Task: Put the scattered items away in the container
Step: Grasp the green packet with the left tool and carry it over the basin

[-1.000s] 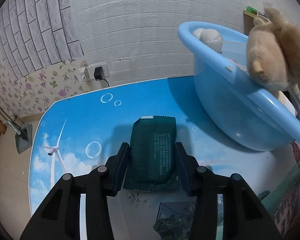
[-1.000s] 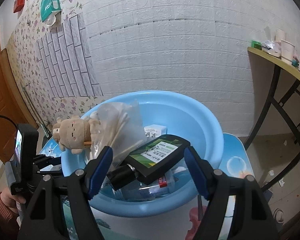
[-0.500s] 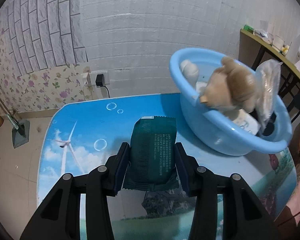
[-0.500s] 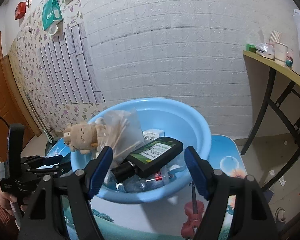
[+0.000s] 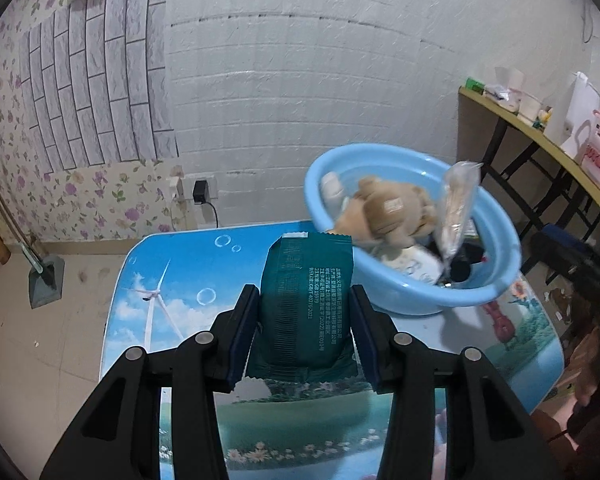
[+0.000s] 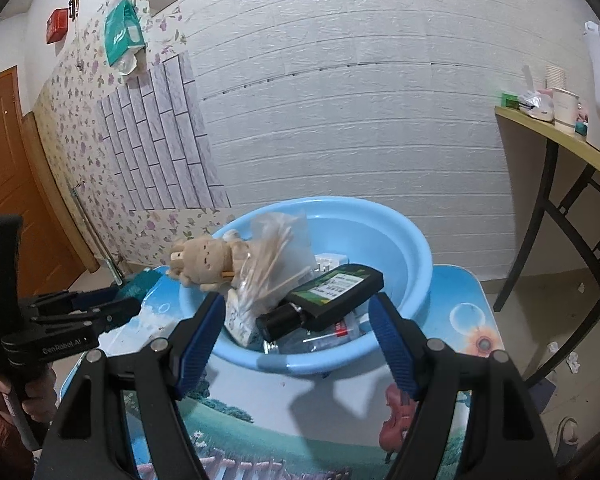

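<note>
Jaws of the left gripper (image 5: 303,330) clamp the green packet (image 5: 305,312) (right gripper (image 6: 296,338) gapes wide) beside the basin (image 5: 496,280).

A white brick-textured wall (image 5: 320,92) fills the background, with a grey brick-pattern panel (image 5: 96,96) beside it and floral wallpaper (image 5: 100,200) below and to the left. A black plug (image 5: 200,190) sits in a wall socket low down. The floor (image 5: 40,340) is pale beige tile. A wooden door (image 6: 0,184) stands at far left. A green bag (image 6: 124,38) hangs high on the wall. At right, a yellow-topped side table (image 6: 560,148) on dark legs carries paper cups (image 6: 565,110).
</note>
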Available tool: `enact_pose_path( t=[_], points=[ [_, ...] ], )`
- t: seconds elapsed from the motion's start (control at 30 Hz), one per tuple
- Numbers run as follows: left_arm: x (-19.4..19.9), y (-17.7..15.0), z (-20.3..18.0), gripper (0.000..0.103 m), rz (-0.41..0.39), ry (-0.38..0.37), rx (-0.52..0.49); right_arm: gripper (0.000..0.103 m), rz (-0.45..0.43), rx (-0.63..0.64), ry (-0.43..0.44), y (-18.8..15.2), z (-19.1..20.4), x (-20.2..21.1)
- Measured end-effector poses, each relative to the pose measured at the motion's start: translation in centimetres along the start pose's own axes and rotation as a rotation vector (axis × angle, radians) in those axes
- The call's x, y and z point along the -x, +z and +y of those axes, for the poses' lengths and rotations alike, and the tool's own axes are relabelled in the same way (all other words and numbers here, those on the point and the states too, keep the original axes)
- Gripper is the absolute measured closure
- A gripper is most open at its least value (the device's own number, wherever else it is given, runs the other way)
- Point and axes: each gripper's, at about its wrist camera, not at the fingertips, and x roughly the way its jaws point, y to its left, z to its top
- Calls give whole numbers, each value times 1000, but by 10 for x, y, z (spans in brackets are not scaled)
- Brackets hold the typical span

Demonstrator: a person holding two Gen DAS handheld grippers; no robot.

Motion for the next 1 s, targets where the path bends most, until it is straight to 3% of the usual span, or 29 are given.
enact_pose_path(
  t=[0.33, 1.0],
  points=[
    [26, 20, -31, 58, -66, -45, -37, 29, -19, -15, 10, 1, -5, 8],
    [-7, 52, -94, 58, -52, -122, -127, 29, -8, -59, 14, 9, -30, -14]
  ],
)
